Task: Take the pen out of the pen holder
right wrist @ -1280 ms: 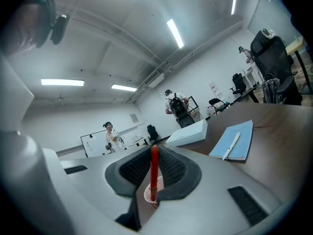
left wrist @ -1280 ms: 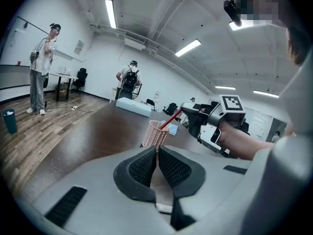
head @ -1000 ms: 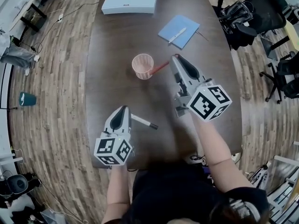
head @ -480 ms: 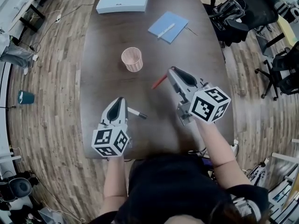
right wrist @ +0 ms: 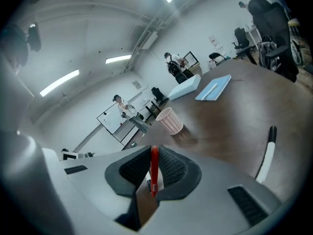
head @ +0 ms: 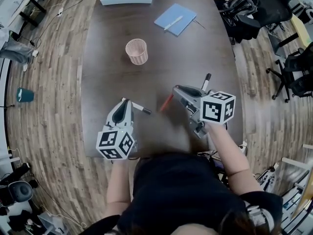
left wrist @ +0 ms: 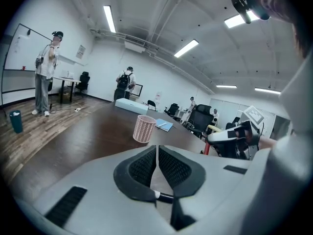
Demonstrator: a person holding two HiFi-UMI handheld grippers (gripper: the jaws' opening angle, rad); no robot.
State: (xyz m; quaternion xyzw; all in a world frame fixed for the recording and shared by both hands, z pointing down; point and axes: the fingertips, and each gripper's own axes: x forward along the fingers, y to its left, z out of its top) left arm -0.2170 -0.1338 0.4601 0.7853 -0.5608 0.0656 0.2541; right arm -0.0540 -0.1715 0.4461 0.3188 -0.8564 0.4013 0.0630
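My right gripper point(head: 176, 89) is pinching the red pen point(head: 166, 102); in the right gripper view the pads press on either side of the red shaft point(right wrist: 154, 170), which stands upright between them; from the head view the pen pokes out of the jaw tips toward 7 o'clock, low over the table point(head: 107, 72). The pink pen holder point(head: 137, 51) stands upright at about 10 o'clock from this gripper, well apart from it, so the red pen is out of the holder; I cannot see inside the holder.

My left gripper point(head: 125, 101) is pressed together on a white pen with a black cap point(head: 140, 107); that pen crosses the base of the pads point(left wrist: 164, 196) and juts toward 4 o'clock in the head view; the holder point(left wrist: 144, 129) sits at 12 o'clock from these jaws.

Another black-and-white pen point(head: 206, 81) lies on the table at 2 o'clock from my right jaw tips, just beside the gripper body; a blue notebook point(head: 175, 19) lies farther off at 12 o'clock.
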